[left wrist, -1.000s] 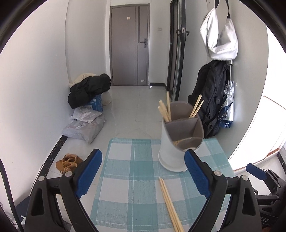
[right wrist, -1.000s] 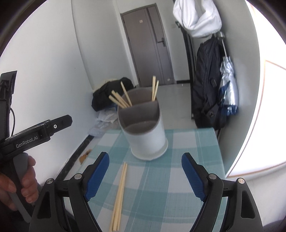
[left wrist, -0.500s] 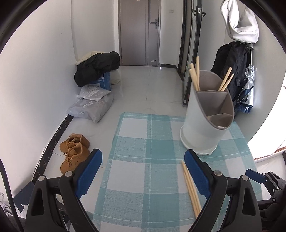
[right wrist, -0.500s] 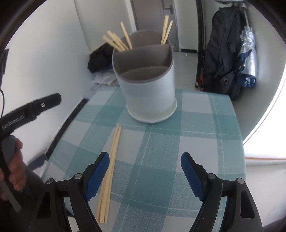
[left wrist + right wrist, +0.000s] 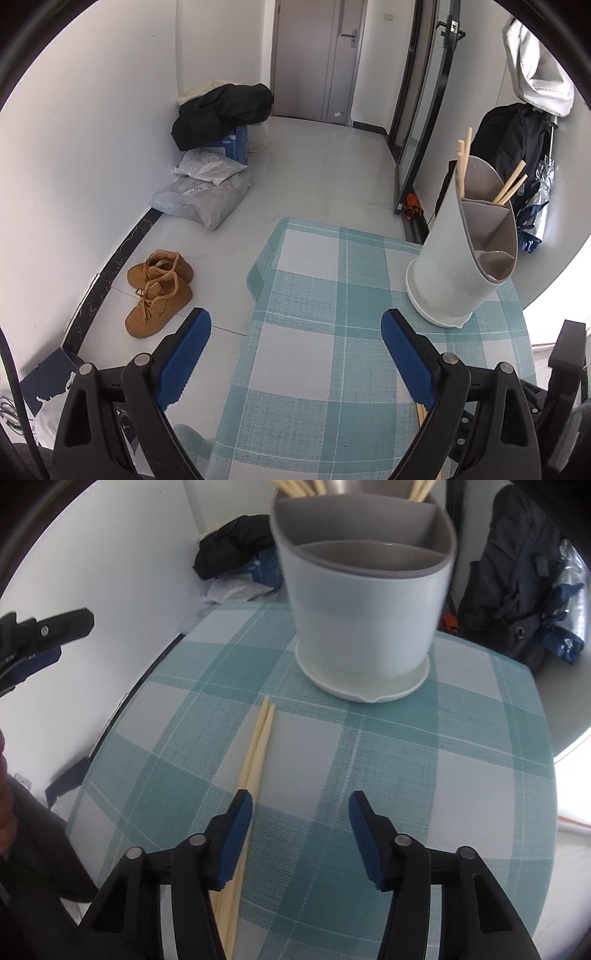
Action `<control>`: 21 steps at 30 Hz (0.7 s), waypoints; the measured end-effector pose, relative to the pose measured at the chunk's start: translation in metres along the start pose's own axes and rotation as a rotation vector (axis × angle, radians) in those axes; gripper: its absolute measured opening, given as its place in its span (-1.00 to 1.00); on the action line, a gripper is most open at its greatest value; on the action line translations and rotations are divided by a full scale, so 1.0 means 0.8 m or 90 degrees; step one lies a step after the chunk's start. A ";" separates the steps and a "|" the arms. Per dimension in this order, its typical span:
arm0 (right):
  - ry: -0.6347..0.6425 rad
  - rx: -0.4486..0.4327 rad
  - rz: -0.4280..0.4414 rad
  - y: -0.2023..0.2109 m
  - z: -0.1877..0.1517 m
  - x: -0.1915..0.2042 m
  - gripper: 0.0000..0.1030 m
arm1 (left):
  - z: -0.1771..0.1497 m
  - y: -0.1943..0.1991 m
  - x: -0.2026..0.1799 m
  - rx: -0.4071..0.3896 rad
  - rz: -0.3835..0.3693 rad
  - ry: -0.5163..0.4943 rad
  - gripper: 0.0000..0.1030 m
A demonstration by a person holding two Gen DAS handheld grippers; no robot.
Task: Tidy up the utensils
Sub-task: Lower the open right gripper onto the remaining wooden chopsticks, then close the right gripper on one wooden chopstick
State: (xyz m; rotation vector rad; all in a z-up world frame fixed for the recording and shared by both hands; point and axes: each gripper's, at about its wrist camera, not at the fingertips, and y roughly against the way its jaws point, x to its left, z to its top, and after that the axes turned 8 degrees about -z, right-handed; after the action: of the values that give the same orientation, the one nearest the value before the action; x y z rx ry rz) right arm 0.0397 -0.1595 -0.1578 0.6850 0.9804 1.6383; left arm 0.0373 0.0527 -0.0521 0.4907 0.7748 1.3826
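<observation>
A pair of wooden chopsticks (image 5: 258,746) lies on the teal checked tablecloth (image 5: 388,760) in front of a white utensil holder (image 5: 365,620) with a grey divided insert. Several chopsticks (image 5: 511,184) stand in the back compartments of the holder (image 5: 454,273). My right gripper (image 5: 301,801) hovers low over the cloth and its jaws are closing. The chopsticks run under its left finger (image 5: 236,834), and nothing sits between the pads. My left gripper (image 5: 295,325) is wide open and holds nothing, above the cloth's left part.
The table ends close on the left, with the floor below. Brown shoes (image 5: 159,291), grey parcels (image 5: 203,199) and a black jacket (image 5: 221,110) lie there. A dark backpack (image 5: 517,590) hangs behind the holder. The left gripper's body (image 5: 48,627) shows at the right wrist view's left edge.
My right gripper has dropped toward the table and tipped down, and its jaws have narrowed near the chopsticks. The left gripper has shifted left and tipped down, so the holder now sits at its right.
</observation>
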 end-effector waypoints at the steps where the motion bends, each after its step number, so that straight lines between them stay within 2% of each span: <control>1: 0.004 0.002 0.001 -0.002 0.000 0.004 -0.08 | 0.001 -0.001 0.002 0.002 -0.001 0.006 0.76; 8: 0.040 0.009 -0.019 -0.003 0.003 0.020 -0.35 | 0.002 -0.005 0.011 0.014 -0.004 0.030 0.76; 14: 0.076 0.017 -0.036 0.003 0.000 0.027 -0.46 | 0.003 -0.003 0.014 0.017 -0.008 0.038 0.76; 21: 0.075 0.022 -0.045 0.002 0.010 0.032 -0.54 | 0.004 -0.005 0.023 0.025 -0.006 0.055 0.76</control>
State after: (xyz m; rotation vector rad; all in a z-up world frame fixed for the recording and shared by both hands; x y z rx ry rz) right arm 0.0380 -0.1328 -0.1533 0.5764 1.1078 1.6164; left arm 0.0421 0.0705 -0.0566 0.4603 0.8744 1.3889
